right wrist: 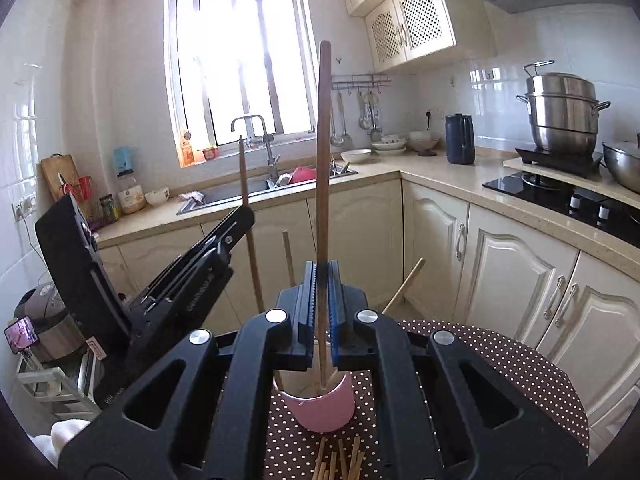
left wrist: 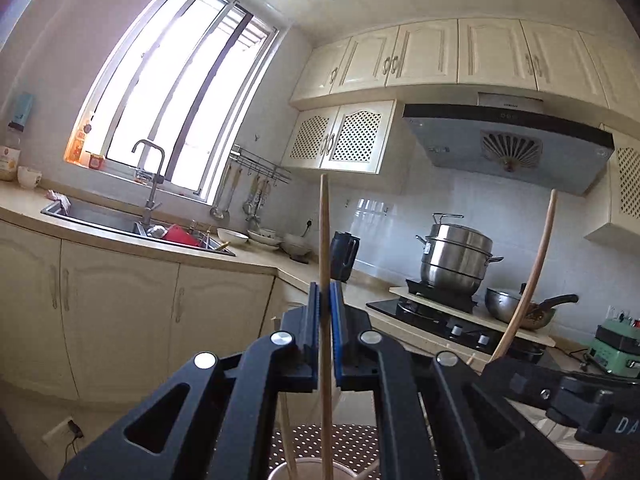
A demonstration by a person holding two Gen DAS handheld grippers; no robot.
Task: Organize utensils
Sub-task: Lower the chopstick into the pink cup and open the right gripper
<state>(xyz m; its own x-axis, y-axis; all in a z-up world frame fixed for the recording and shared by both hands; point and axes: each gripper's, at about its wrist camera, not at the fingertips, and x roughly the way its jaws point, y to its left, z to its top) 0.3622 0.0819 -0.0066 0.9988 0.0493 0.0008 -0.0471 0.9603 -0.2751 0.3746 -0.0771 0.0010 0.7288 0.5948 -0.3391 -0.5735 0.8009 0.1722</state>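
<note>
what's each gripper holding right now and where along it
Each holds one upright wooden chopstick. Left gripper clamps its chopstick near mid-length; right gripper clamps its chopstick on the lower part, above the pink cup.

Left tool (left wrist: 328, 300) level, jaws clamped together; right tool (right wrist: 322, 280) tipped slightly downward, jaws likewise clamped.

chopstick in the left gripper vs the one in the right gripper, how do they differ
The left gripper clamps a pale chopstick, while the right gripper clamps a darker brown chopstick. In the right wrist view the brown chopstick's lower end reaches into the pink cup; the pale one is held off to the left of that cup. Both stand roughly upright, each pinched between shut jaws.
</note>
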